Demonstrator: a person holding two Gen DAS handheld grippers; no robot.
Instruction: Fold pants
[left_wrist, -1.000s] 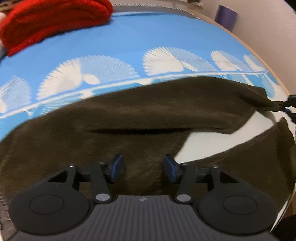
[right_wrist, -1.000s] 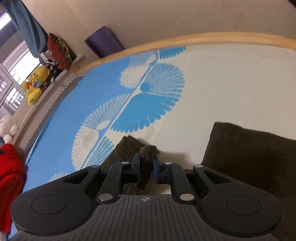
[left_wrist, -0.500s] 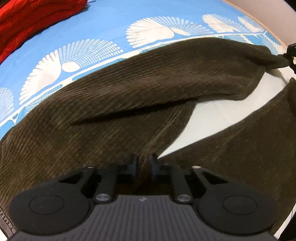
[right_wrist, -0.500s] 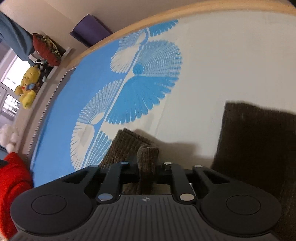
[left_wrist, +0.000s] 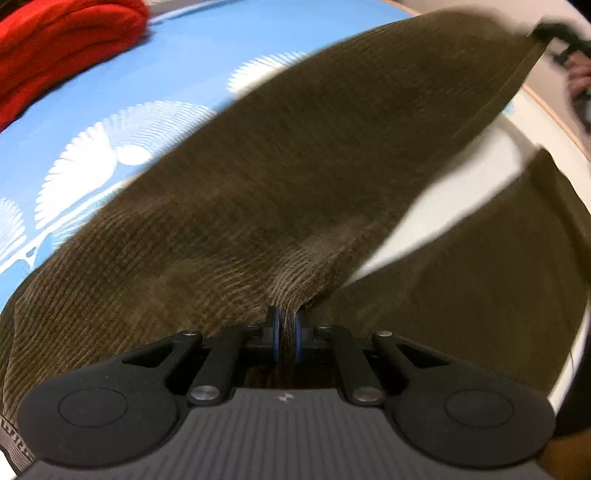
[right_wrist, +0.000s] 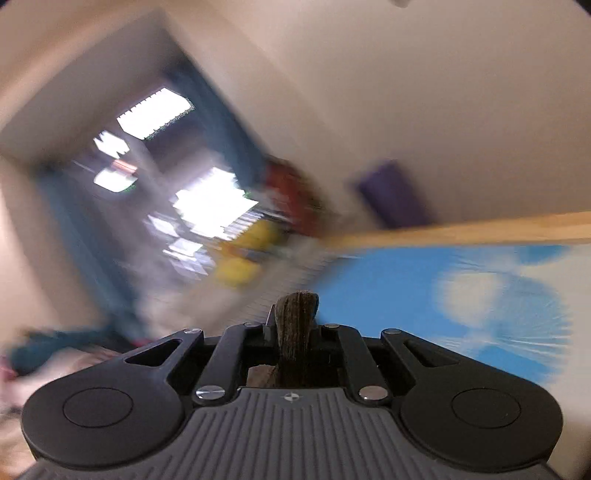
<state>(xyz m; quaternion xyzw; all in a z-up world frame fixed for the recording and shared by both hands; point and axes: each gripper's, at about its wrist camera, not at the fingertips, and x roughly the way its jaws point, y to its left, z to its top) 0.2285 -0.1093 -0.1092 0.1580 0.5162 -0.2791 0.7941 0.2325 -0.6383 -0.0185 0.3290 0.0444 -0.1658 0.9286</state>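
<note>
With its jaws pinched on a fold of corduroy at the crotch, the left gripper (left_wrist: 287, 326) holds the pants (left_wrist: 295, 177) close above the bed (left_wrist: 184, 48), blue pads pressed hard into the ribs. From that pinch 1 leg rises taut and slanting to the far right, where its hem ends at the other gripper, dark and blurred at the frame's edge. The second leg lies flat on the pale part of the sheet, just right of the lifted one, with a wedge of sheet showing between them.

The right gripper (right_wrist: 295, 317) is likewise closed on cloth: a brown tuft of hem stands up between its jaws. Its view is smeared by motion and points at the wall and window, so I judge it is high and swinging.

The step looks like carrying the lifted leg over onto the flat one. To do it well, keep both pinches firm and the leg stretched between the 2 grippers so it lands without wrinkles; move both together at 1 pace, and bring seam to seam and hem to hem before lowering. A red garment (left_wrist: 62, 40) sits far left, well apart from the work.
</note>
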